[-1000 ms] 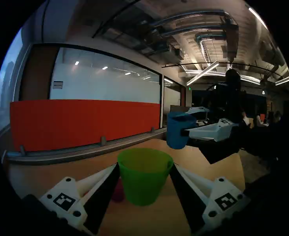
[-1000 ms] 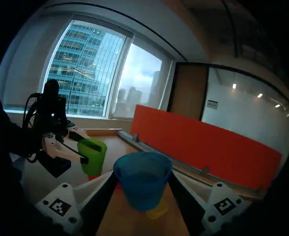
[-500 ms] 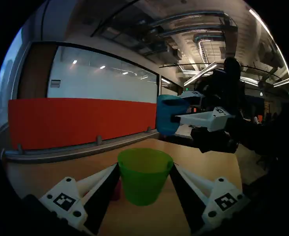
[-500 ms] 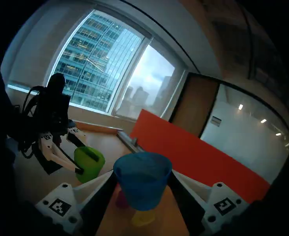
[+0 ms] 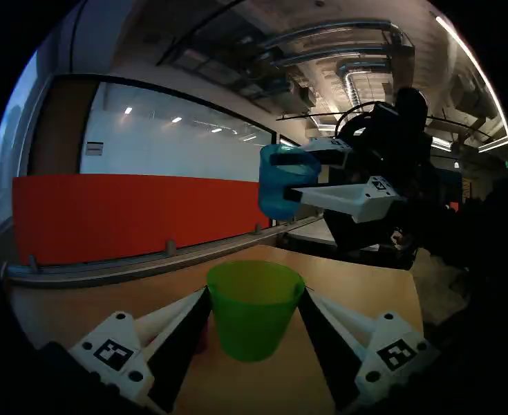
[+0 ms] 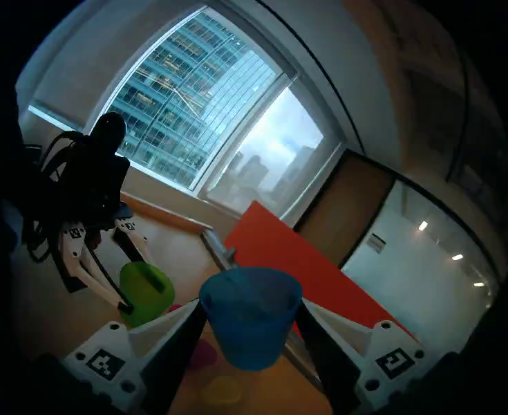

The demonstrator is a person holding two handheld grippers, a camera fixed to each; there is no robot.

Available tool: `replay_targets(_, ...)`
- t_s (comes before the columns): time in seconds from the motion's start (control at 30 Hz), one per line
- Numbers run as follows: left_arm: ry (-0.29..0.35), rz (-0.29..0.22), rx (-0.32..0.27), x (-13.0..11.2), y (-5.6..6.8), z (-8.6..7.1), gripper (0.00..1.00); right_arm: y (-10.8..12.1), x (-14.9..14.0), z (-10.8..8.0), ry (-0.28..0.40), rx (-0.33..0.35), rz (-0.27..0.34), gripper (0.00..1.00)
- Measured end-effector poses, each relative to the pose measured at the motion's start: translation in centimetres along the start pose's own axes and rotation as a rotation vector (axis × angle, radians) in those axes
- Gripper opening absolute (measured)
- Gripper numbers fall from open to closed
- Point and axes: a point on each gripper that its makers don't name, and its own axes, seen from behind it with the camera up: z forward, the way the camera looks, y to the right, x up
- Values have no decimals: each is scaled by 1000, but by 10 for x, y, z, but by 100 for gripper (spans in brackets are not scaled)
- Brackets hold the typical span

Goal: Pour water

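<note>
Plastic, both of them: a blue cup (image 6: 251, 325) sits clamped between the fingers of the right gripper (image 6: 251, 315), and a green cup (image 5: 255, 318) is pinched the same way by the left gripper (image 5: 255, 304). Both are smooth, tapered tumblers, thin-walled and slightly glossy, with open round mouths.

From the left gripper view the blue cup is raised, farther off and a little to the right of the green one, well above the pale wooden table (image 5: 364, 283). I cannot tell how much water it carries.

Trouble, as I judge it, would come from tipping too soon. The blue rim is not yet over the green mouth, so water would land on the wood, or on the pink disc (image 6: 202, 353) and yellow disc (image 6: 220, 391) lying below. Slick tapered walls could also slide in the jaws once the cup leans.
</note>
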Motion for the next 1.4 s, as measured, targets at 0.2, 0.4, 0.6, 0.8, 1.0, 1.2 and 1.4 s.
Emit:
replay_targets(0.2,2,-5,-9,0,4,1,86,5,9,5,8,-7,-62,90)
replay_targets(0.4,1,-1,-16,1,8,2,86,11,18,10,15,-14,-114,90)
replay_targets(0.6,3,-4,-23,1,10,4,86,16,25,16,20,-17,-173,90)
replay_targets(0.8,3,-4,-30,1,12,5,86,19,33,20,21,-19,-238,90)
replay_targets(1.0,4,-3,-37,1,14,6,86,21,37,25,18,-22,-291,90)
replay_targets(1.2,5,-2,-42,2,16,6,86,22,39,30,15,-27,-347,89)
replay_targets(1.4,6,0,-49,5,18,6,86,22,44,34,18,-33,-388,89)
